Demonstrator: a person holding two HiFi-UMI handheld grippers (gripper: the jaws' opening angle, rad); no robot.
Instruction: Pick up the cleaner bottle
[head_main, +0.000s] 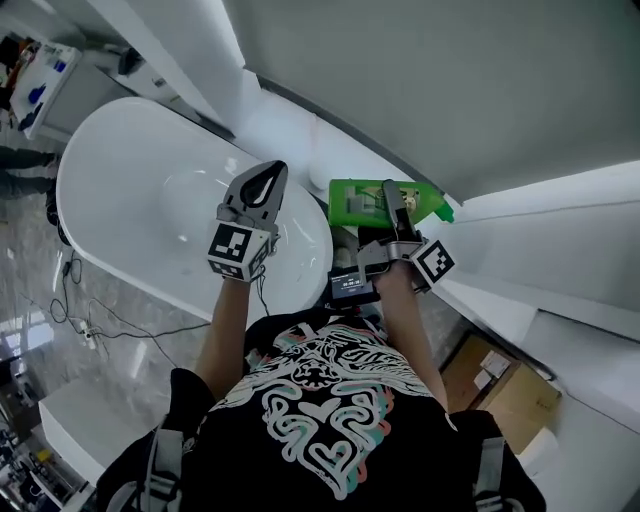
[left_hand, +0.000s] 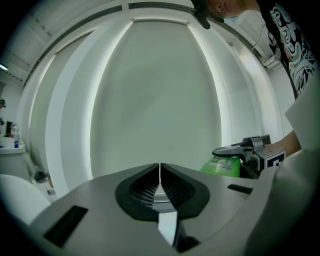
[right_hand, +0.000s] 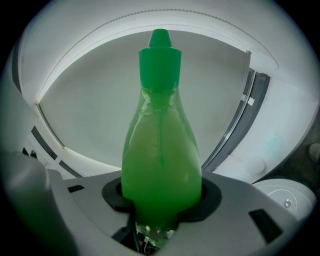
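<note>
The cleaner bottle (head_main: 362, 200) is bright green with a green cap. It lies sideways in the head view, off any surface, with its cap toward the right. My right gripper (head_main: 392, 205) is shut on its lower body. In the right gripper view the bottle (right_hand: 161, 150) fills the middle, and the right gripper (right_hand: 161, 202) has both black pads pressed against its sides. My left gripper (head_main: 262, 185) hovers over the bathtub to the left of the bottle. In its own view the left gripper (left_hand: 160, 172) is shut with nothing between the pads. That view also shows the bottle (left_hand: 222, 165) at the right.
A white oval bathtub (head_main: 110, 150) fills the left of the head view, next to a white wall ledge (head_main: 520, 260). A cardboard box (head_main: 510, 390) sits at the lower right. Cables (head_main: 90, 320) lie on the marble floor at the left. A small shelf with bottles (head_main: 40, 80) stands far left.
</note>
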